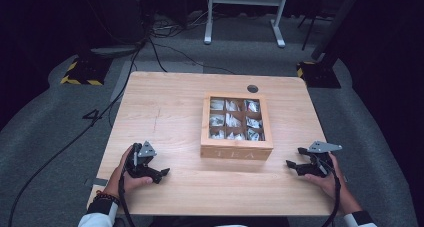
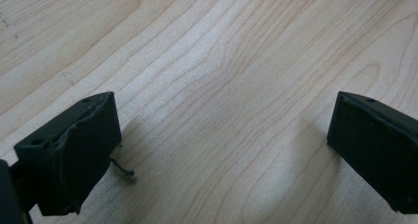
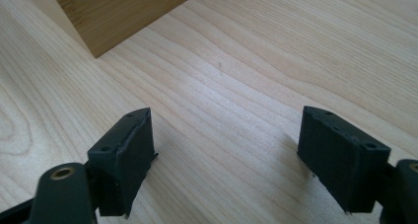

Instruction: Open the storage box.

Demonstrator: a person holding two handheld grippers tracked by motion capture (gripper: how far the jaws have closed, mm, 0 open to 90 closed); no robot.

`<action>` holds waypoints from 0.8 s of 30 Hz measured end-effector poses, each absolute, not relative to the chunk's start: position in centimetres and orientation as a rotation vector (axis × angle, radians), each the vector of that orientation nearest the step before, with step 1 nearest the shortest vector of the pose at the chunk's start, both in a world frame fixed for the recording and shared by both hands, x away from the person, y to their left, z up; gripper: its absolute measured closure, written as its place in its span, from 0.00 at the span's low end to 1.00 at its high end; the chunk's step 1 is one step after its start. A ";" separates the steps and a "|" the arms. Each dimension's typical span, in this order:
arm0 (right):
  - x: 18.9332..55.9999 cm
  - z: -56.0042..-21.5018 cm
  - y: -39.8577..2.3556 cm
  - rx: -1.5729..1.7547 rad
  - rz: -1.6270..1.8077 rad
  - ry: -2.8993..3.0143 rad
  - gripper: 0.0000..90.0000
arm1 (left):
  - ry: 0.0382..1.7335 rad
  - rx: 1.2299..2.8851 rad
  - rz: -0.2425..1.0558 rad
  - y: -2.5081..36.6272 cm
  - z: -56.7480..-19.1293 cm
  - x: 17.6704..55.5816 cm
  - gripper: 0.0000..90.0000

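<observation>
— Tea box (image 1: 236, 129) sat a little right of the table's middle, didn't it?

— It did. Pale wood, square, with a framed clear lid (image 1: 236, 118) shut over a three-by-three grid of compartments, each holding whitish packets (image 1: 231, 120). Faint letters ran across its front wall. One lower corner of that box (image 3: 116, 12) showed in the right gripper view, top left.

— And the grippers?

— Left gripper (image 1: 162, 173) lay low near the front edge, left of the box and well apart from it. Right gripper (image 1: 294, 165) was on the other side, near the box's front right corner but not touching. Both had their jaws spread wide with nothing between them, just bare wood grain under each.

— How much room was there?

— Plenty. Table (image 1: 165, 112) was bare left of the box and along the front strip between the hands. Behind the box a small round grommet (image 1: 252, 88) sat near the far edge. Right of the box the strip to the table's edge was narrower. Beyond the edges lay grey floor (image 1: 50, 132) with cables (image 1: 60, 152).
</observation>
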State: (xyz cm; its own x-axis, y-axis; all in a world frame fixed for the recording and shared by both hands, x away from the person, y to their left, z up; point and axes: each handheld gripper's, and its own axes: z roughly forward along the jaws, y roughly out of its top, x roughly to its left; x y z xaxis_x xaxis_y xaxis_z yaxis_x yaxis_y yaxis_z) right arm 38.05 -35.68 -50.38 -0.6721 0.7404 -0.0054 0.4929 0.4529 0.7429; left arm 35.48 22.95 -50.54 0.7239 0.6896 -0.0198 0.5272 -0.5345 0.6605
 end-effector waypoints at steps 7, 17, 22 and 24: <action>38.1 -50.4 -35.7 1.054 1.054 2.377 0.24 | 0.923 2.264 0.322 22.9 -50.5 35.5 0.00; 37.8 -49.8 -35.0 1.046 1.060 2.406 0.27 | 0.920 2.264 0.320 22.9 -50.6 35.5 0.00; 37.4 -48.0 -33.5 0.959 1.107 2.398 0.27 | 0.923 2.264 0.320 22.9 -50.5 35.5 0.00; 37.3 -47.2 -33.0 0.930 1.146 2.392 0.28 | 0.923 2.264 0.320 22.9 -50.5 35.5 0.00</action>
State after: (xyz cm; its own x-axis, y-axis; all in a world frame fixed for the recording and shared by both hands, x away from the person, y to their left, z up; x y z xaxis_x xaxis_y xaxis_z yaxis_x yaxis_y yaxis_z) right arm 37.25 -32.97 -47.16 -0.7325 0.6806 -0.0141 0.4157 0.4636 0.7825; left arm 35.51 22.91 -50.55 0.7207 0.6929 -0.0224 0.5306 -0.5306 0.6610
